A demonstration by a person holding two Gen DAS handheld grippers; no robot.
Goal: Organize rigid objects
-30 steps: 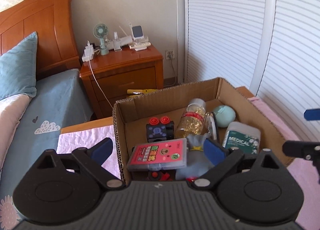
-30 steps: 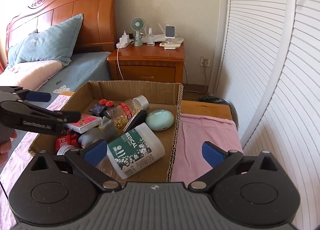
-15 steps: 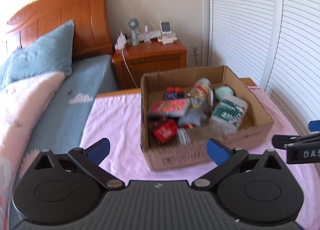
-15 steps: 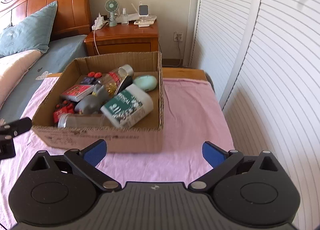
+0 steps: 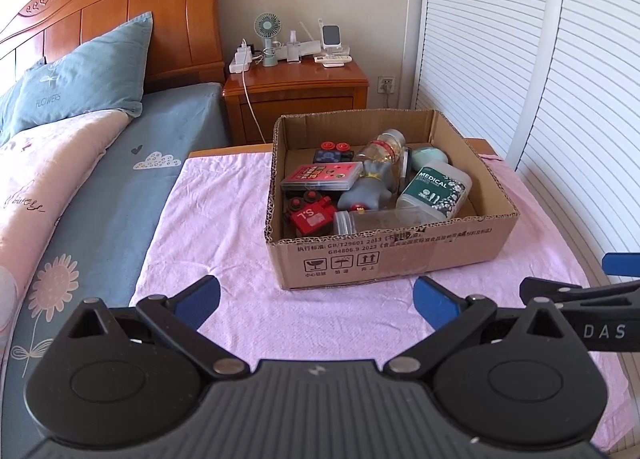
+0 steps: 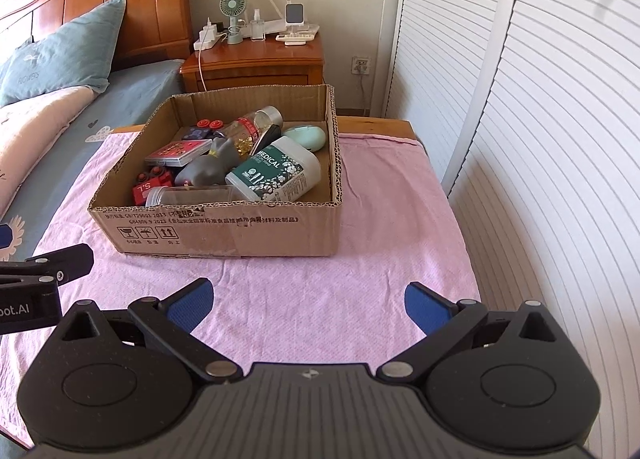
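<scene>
An open cardboard box stands on a table under a pink cloth. It holds several rigid items: a white and green MEDICAL bottle, a grey figure, a red card case, a red toy block, a clear jar, a gold-filled bottle and a mint oval case. My left gripper and right gripper are both open and empty, held over the cloth in front of the box.
A bed with a blue pillow lies to the left. A wooden nightstand with a small fan and chargers stands behind the box. White louvred doors run along the right.
Both grippers have pulled back and up from the box, which now looks smaller and farther away. Both stay open and empty.
</scene>
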